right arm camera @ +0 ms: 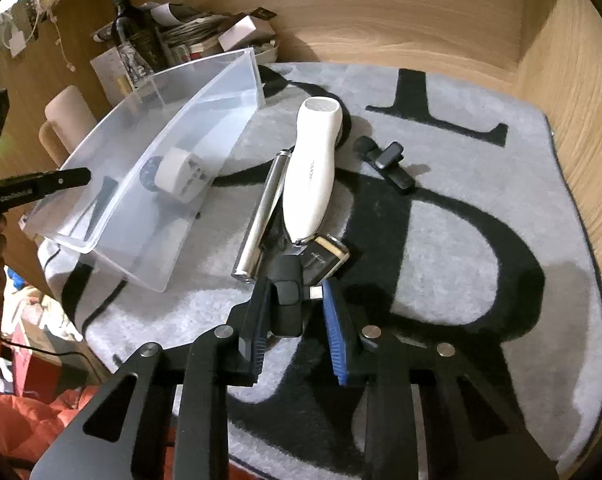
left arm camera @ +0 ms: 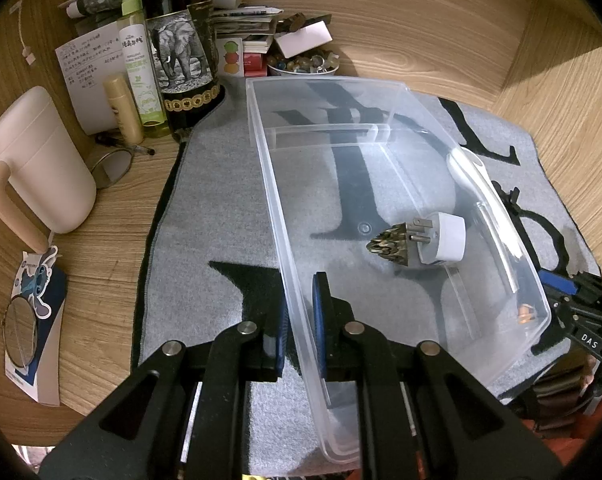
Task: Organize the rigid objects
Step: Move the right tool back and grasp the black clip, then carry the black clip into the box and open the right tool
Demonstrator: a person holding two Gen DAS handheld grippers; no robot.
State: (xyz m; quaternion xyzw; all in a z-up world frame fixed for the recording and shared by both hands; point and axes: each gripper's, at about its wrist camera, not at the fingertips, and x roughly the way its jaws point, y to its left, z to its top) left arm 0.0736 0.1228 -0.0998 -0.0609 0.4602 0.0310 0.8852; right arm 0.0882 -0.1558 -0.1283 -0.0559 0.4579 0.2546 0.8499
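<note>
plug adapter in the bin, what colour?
White plug adapter, metal prongs; clearest in the left wrist view.

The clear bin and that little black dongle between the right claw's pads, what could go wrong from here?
1. The black dongle sits against one pad of the right claw, with a gap on the other side. Closing could twist it or nudge it away.
2. The left claw pinches only the thin wall of the clear bin. A tug might tilt it and slide the white plug adapter and the pinecone-like piece.
</note>
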